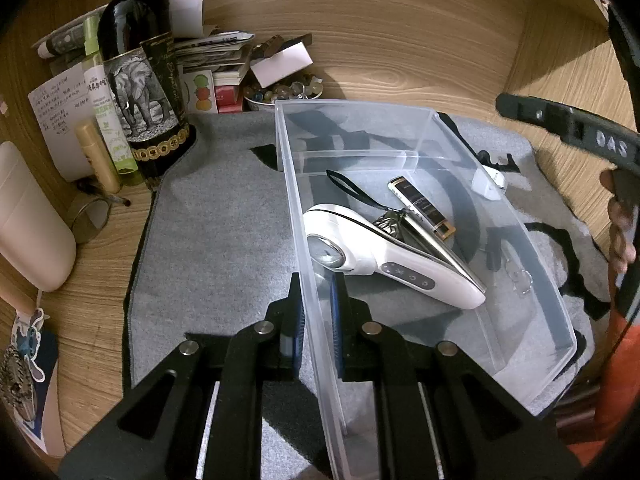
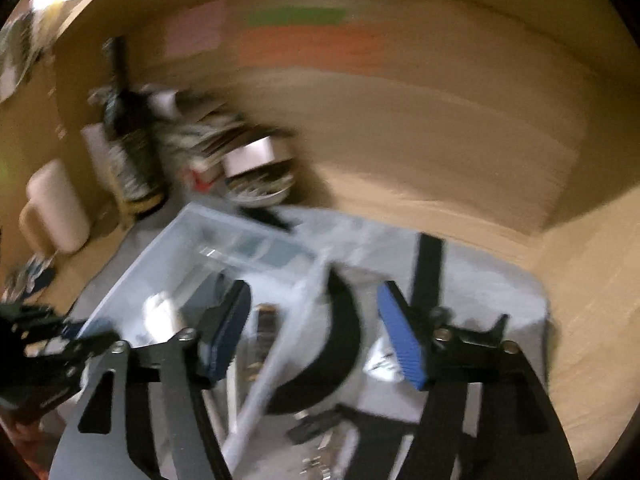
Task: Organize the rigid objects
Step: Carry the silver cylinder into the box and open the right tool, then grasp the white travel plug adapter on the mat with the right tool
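Three items already sit in the clear bin [image 1: 400,148]: a white handheld device [image 1: 384,252] w/ a round head, a slim dark stick [image 1: 422,206] w/ a gold end, and a silver tool [image 1: 424,240] wedged between them. Bin rests on a grey mat [image 1: 216,224] on a wood desk [image 1: 400,52]. Left gripper [image 1: 316,312] is clamped on the bin's near-left wall, one pad outside, one inside, so it's steadying the bin.

Right gripper [image 2: 316,336] has its jaws wide apart, nothing between them; view is badly motion-blurred, so it's prob. mid-travel above the bin's right edge. A small white object [image 1: 490,180] lies on the mat just outside the bin's right wall, plus some dark bits near it in the right wrist view — too blurred to ID.

Step in hand, as I judge it: fetch the next loose item while the left holds the bin steady. Next move calls for slowing down, lining the open jaws over the white piece w/o knocking the bin wall, closing, then lifting over the rim. Clutter at back-left, incl. a dark bottle [image 1: 136,60], is well apart from this.
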The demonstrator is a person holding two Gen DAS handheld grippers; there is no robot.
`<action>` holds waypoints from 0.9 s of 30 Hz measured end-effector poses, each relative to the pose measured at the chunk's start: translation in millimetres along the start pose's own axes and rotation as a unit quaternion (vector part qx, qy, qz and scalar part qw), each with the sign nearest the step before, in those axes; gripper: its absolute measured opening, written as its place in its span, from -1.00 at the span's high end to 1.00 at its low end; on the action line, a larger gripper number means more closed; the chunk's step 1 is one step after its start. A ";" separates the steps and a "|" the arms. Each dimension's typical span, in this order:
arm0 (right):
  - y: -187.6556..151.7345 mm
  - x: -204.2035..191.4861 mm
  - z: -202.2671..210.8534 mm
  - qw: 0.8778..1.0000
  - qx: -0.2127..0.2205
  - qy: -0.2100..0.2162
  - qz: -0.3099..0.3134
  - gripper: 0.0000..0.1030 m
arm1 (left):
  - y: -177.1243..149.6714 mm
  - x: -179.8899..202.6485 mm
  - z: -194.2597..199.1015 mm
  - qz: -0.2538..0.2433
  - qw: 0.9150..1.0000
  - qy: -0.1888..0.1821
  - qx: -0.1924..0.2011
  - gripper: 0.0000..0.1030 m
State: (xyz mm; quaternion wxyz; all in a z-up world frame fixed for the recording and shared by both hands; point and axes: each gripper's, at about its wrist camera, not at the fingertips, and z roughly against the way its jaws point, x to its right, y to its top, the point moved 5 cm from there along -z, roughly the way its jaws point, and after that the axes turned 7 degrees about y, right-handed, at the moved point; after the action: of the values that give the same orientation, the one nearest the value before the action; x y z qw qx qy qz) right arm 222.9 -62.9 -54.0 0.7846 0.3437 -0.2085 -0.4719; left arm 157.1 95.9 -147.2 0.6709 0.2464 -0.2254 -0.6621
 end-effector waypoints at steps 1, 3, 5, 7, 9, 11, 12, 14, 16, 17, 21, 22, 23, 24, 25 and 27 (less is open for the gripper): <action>1.6 8.0 0.6 1.000 0.004 -0.006 -0.011 -0.29 | 0.1 0.5 -0.1 0.000 1.000 0.000 0.000 0.80; 1.0 19.5 -0.6 1.000 0.002 -0.012 -0.028 -0.29 | 0.0 0.4 -0.1 -0.001 1.000 0.001 0.000 0.80; -0.5 32.4 -5.4 0.999 -0.003 -0.018 -0.045 -0.29 | 0.2 0.6 -0.2 -0.001 1.000 0.001 0.000 0.80; -4.7 43.7 -13.2 0.998 -0.013 -0.023 -0.061 -0.29 | 0.0 0.6 -0.2 0.000 1.000 0.000 0.000 0.80; -11.9 55.7 -23.2 0.996 -0.027 -0.032 -0.076 -0.29 | -0.1 0.7 -0.1 -0.001 1.000 0.001 0.000 0.80; -19.5 64.3 -32.8 0.995 -0.042 -0.036 -0.086 -0.29 | 0.1 1.1 -0.3 -0.002 1.000 0.001 0.000 0.80; -24.8 68.7 -38.5 0.994 -0.053 -0.036 -0.094 -0.29 | -0.4 1.2 -0.5 -0.002 1.000 0.001 0.000 0.80; -35.9 73.5 -48.5 0.992 -0.073 -0.033 -0.101 -0.29 | -0.5 1.3 -0.5 -0.001 1.000 0.001 0.000 0.80; -45.1 75.4 -55.9 0.990 -0.090 -0.038 -0.101 -0.28 | -0.7 2.2 -0.8 -0.002 1.000 0.002 0.001 0.80; -50.8 75.3 -59.5 0.989 -0.100 -0.034 -0.102 -0.28 | -1.0 2.0 -0.7 -0.002 1.000 0.003 0.001 0.80; -62.6 71.7 -68.4 0.987 -0.126 -0.025 -0.094 -0.05 | -1.4 2.6 -0.6 -0.002 1.000 0.004 0.001 0.80; -64.8 71.4 -71.0 0.987 -0.132 -0.021 -0.094 0.05 | -1.3 2.0 -0.5 -0.002 1.000 0.003 0.001 0.80; -66.7 71.7 -73.6 0.986 -0.138 -0.019 -0.095 0.08 | -1.3 2.0 -0.5 -0.002 1.000 0.003 0.001 0.80; -68.4 72.3 -75.4 0.985 -0.141 -0.019 -0.096 0.17 | -1.3 2.0 -0.5 -0.002 1.000 0.003 0.001 0.80; -69.9 72.8 -76.6 0.985 -0.144 -0.017 -0.099 0.23 | -1.3 2.0 -0.5 -0.003 1.000 0.003 0.001 0.80; -70.5 74.0 -76.0 0.985 -0.139 -0.016 -0.101 0.26 | -1.3 2.0 -0.5 -0.003 1.000 0.004 0.000 0.80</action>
State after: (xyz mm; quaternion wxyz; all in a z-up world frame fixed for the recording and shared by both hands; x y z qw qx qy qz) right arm 264.9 -124.7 -157.2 0.7698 0.2425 -0.1177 -0.5786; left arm 156.4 93.9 -148.5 0.6695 0.2497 -0.2225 -0.6633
